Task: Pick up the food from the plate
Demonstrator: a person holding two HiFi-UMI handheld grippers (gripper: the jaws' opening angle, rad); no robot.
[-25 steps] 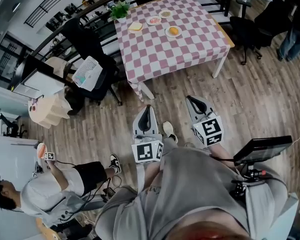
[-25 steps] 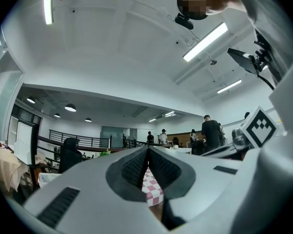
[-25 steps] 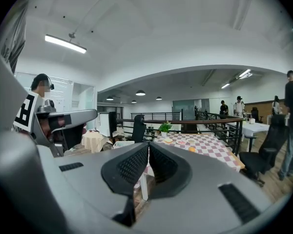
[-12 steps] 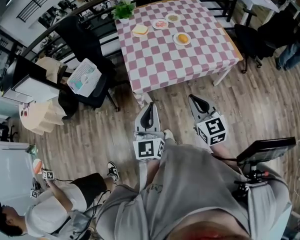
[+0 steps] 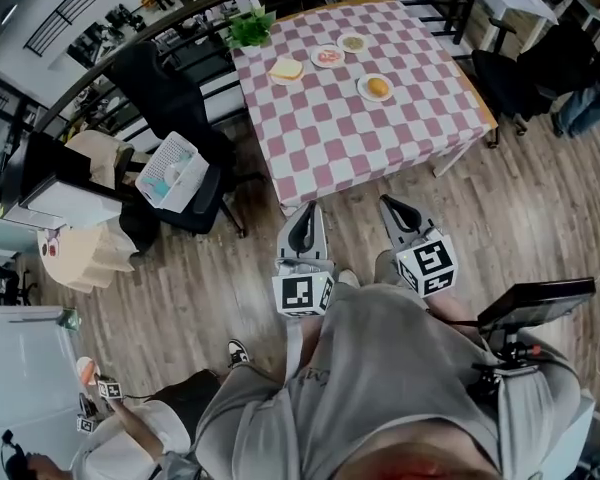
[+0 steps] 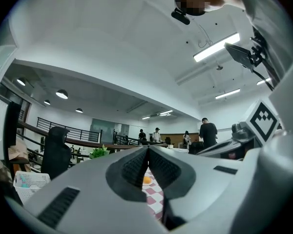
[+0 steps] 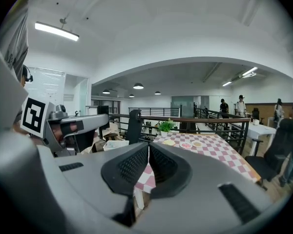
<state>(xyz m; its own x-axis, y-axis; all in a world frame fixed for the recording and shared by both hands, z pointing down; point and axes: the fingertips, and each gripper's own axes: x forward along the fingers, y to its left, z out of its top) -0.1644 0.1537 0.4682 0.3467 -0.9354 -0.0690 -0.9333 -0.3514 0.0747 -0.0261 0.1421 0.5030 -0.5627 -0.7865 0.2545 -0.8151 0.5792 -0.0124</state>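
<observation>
As far as I can judge, none of the job is done yet. The person stands on the wooden floor [image 5: 500,198], well short of the surface [image 5: 350,138] with its pink-and-white checked cloth. Every bit of food lies on its dish.

Ahead of the two tools and well beyond their tips sits a plate [image 5: 363,93] carrying a round orange food item [image 5: 378,87]. Farther on are a slice of toast or sandwich [image 5: 286,69], a plate of pinkish food [image 5: 328,56] and a small bowl [image 5: 352,42]. A potted plant [image 5: 250,26] stands at the far left corner. The whole task is left: walk up, reach out, open a tool and take the food.

The left tool [image 5: 302,211] is held low in front of the body, its jaws pressed together with nothing between them. Only the distant orange item shows through the slit. The right tool [image 5: 390,206], just beside it, is likewise closed tight and empty. Neither touches anything.
</observation>
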